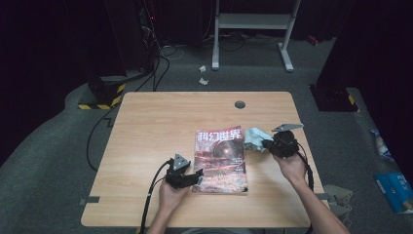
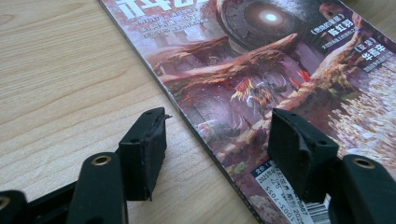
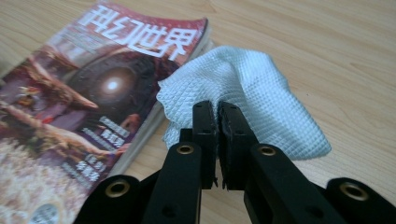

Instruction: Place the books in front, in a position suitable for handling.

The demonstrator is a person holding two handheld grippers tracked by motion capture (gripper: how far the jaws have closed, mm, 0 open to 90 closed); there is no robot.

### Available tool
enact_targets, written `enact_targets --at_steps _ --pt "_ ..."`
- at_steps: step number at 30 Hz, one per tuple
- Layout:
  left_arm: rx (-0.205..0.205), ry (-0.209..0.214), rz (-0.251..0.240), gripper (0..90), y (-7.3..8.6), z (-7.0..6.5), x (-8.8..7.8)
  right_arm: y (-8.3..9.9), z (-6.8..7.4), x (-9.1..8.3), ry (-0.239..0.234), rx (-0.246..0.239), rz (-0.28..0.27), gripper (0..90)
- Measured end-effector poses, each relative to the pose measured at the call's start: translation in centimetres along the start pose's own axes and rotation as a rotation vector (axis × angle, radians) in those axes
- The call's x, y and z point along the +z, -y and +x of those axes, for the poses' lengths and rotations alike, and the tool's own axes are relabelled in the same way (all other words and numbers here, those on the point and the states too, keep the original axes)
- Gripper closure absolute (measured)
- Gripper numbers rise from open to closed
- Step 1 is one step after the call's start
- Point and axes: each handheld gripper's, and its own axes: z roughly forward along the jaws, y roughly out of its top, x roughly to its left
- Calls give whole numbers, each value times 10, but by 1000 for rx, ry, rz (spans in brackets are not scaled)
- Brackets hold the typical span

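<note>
Cloth, soft and light, bunched in clamped right gripper near table's right edge; left gripper apart at magazine.

Pale blue waffle-weave cloth, magazine with reddish-brown cover art and white title, black tools, light wood-grain table

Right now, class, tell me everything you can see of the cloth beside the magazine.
The cloth is pale blue-white with a woven diamond or waffle texture, soft and crumpled rather than flat. The right gripper has its jaws shut on a fold of it, so it bunches up from them. It sits by the upper right corner of the magazine, and its left edge overlaps that corner in the right gripper view. Below it is the wooden table.
</note>
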Motion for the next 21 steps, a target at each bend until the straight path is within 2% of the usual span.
enact_targets --at_steps 3,5,8,9,12,15,17,18,20,21 --pt "0 0 0 370 0 0 0 0 4 -6 -8 -15 -13 858" --pt "0 0 0 370 0 0 0 1 14 -15 -26 -33 -26 858" --pt "0 0 0 370 0 0 0 1 18 -19 -38 -48 -37 858" --pt "0 0 0 370 0 0 0 2 25 -24 -57 -56 -51 858" --pt "0 -1 0 370 0 0 0 2 32 -27 -73 -73 -54 858" --pt "0 -1 0 370 0 0 0 9 47 -25 -108 -105 -30 858" --pt "0 -1 0 370 0 0 0 10 50 -24 -117 -115 -28 858" --pt "-1 -2 -1 370 0 0 0 16 57 -20 -138 -128 -10 858" --pt "-1 -2 -1 370 0 0 0 18 61 -19 -144 -131 4 858" --pt "-3 -3 -2 370 0 0 0 25 69 -13 -167 -141 27 857"
